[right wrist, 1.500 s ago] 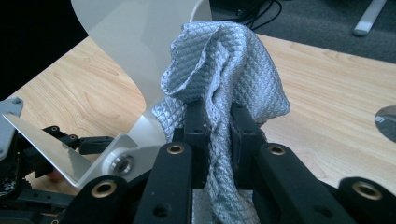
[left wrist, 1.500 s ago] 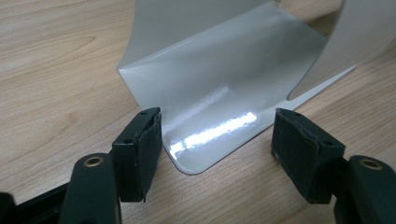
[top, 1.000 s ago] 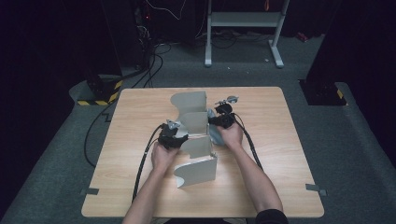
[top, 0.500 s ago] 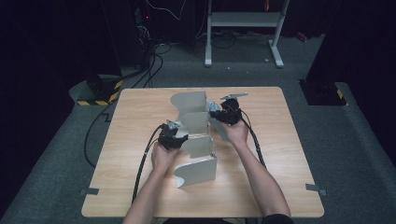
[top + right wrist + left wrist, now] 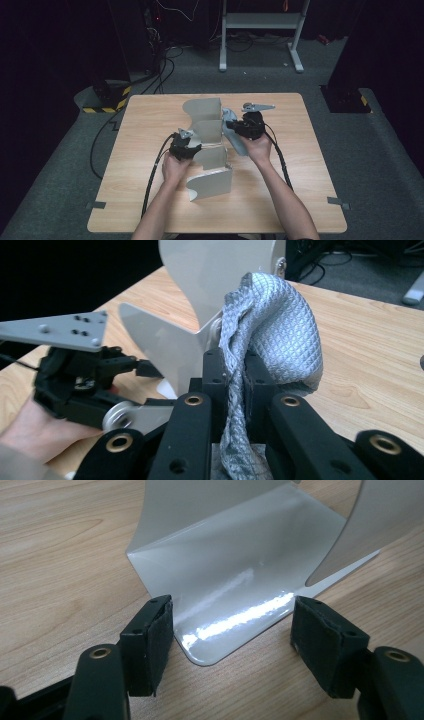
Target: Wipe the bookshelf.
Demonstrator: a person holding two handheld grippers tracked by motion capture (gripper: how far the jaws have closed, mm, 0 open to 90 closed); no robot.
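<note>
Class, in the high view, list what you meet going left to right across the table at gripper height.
Left gripper → metal rack → grey cloth → right gripper

The cloth (image 5: 270,335) I have pinched in my right hand-held gripper (image 5: 235,385) is a grey, diamond-quilted rag, bunched and draped in a hump over the jaws. It hangs just beside the upright panels of the rack (image 5: 207,131), a pale grey sheet-metal stand with several curved dividers rising from a flat, glossy base. The rack (image 5: 225,580) stands mid-surface, its rounded base corner towards me.
</note>
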